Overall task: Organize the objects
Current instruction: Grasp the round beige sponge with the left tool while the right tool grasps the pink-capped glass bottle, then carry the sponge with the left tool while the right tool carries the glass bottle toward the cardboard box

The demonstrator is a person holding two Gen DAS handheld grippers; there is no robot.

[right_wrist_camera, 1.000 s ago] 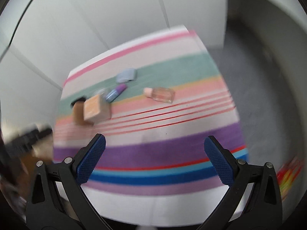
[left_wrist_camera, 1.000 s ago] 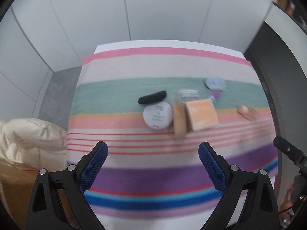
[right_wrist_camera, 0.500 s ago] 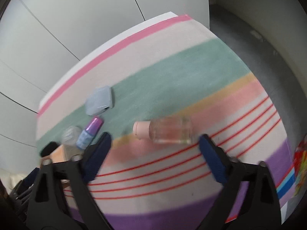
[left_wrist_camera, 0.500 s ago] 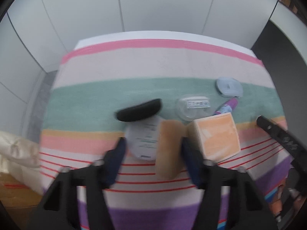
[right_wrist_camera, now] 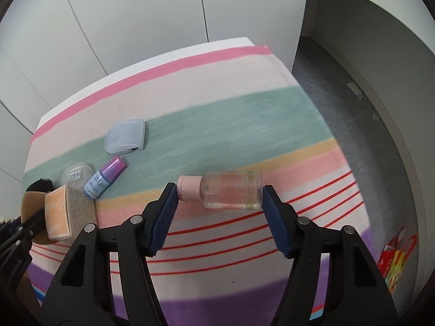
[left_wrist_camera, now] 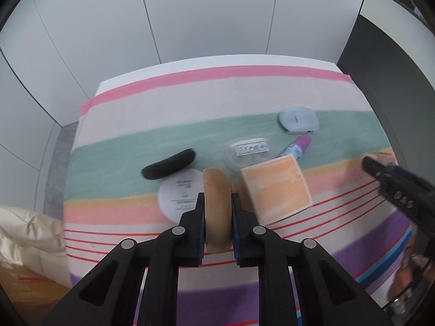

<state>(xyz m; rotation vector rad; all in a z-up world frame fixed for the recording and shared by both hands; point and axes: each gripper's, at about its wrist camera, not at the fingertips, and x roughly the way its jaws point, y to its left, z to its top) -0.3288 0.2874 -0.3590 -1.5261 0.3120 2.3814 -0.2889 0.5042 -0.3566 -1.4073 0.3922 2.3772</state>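
My left gripper (left_wrist_camera: 217,217) is shut on a tan round sponge puff (left_wrist_camera: 217,206) that stands on edge on the striped cloth (left_wrist_camera: 163,103). Beside it lie a white round compact (left_wrist_camera: 176,193), a black oblong pad (left_wrist_camera: 168,164), an orange box (left_wrist_camera: 276,191), a clear lidded tub (left_wrist_camera: 248,150), a purple-capped bottle (left_wrist_camera: 297,148) and a pale blue case (left_wrist_camera: 297,119). My right gripper (right_wrist_camera: 218,203) is open, its fingers around a clear bottle with a pink cap (right_wrist_camera: 225,193) that lies on its side; whether the pads touch it I cannot tell.
The cloth-covered table ends at white wall panels at the back. A cream cushion (left_wrist_camera: 27,231) lies off the left edge. Grey floor (right_wrist_camera: 353,135) lies past the right edge, with a colourful carton (right_wrist_camera: 394,260) on it.
Both grippers have moved forward and down to the table. The left one has closed on the sponge puff. The right one has narrowed around the clear bottle.
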